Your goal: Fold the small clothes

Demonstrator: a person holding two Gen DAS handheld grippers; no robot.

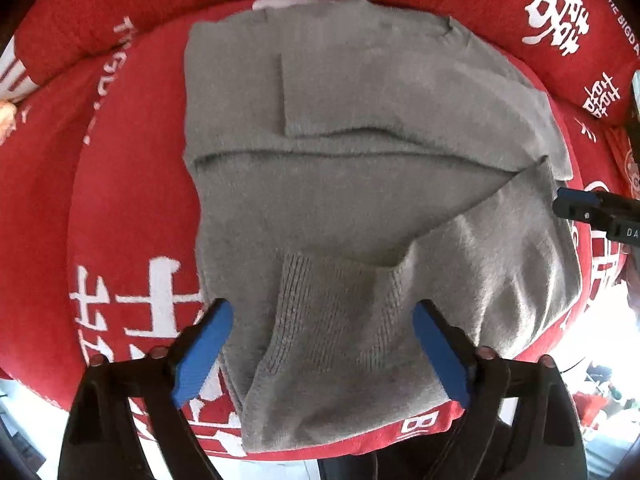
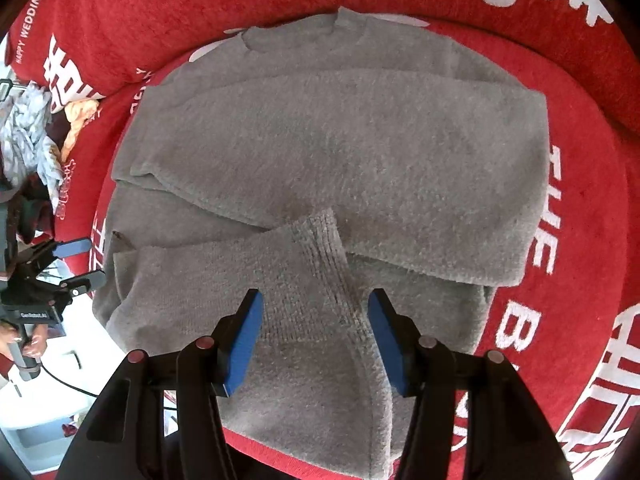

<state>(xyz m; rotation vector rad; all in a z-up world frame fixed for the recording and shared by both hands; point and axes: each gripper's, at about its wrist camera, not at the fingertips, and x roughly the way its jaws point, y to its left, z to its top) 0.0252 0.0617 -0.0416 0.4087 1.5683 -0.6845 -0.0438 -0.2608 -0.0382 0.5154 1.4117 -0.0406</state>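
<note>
A grey knitted sweater (image 1: 344, 184) lies flat on a red cushion, with its sleeves folded across the body. It also shows in the right wrist view (image 2: 360, 152). A ribbed cuff (image 1: 320, 312) lies between the blue pads of my left gripper (image 1: 322, 316), which is open above the near end. My right gripper (image 2: 316, 312) is open over another ribbed cuff (image 2: 324, 248). The right gripper's tip shows at the right edge of the left wrist view (image 1: 576, 204). The left gripper shows at the left edge of the right wrist view (image 2: 82, 264).
The red cushion (image 1: 132, 160) has white lettering and a raised red rim (image 2: 200, 4) at the back. A pile of other clothes (image 2: 36, 136) lies at the far left. The cushion's near edge drops to a white floor (image 2: 44, 400).
</note>
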